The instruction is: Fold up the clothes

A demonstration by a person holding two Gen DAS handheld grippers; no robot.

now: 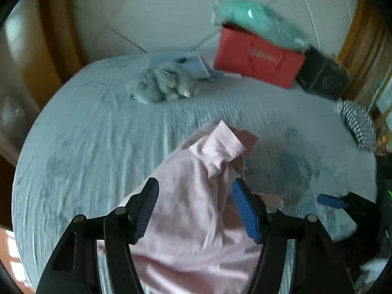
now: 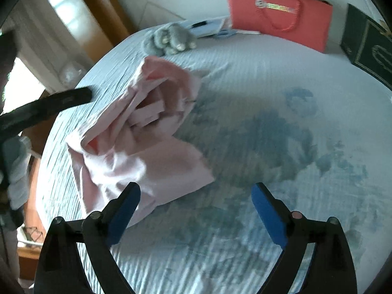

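A crumpled pale pink garment [image 1: 191,196] lies bunched on the blue-grey bed [image 1: 85,134], one cuffed sleeve sticking up. My left gripper [image 1: 196,188] is open, its fingers standing either side of the cloth just above it, not pinching it. In the right wrist view the pink garment [image 2: 137,134] lies left of centre in loose folds. My right gripper [image 2: 196,193] is open and empty over the bed [image 2: 269,122], with its left finger by the garment's near corner. The right gripper's blue pad also shows in the left wrist view [image 1: 330,201].
At the far side of the bed are a grey plush toy [image 1: 164,83], a red paper bag [image 1: 257,61] with mint cloth [image 1: 257,19] on top, a dark box [image 1: 323,76], papers [image 1: 188,63] and a striped item [image 1: 359,125] at the right edge.
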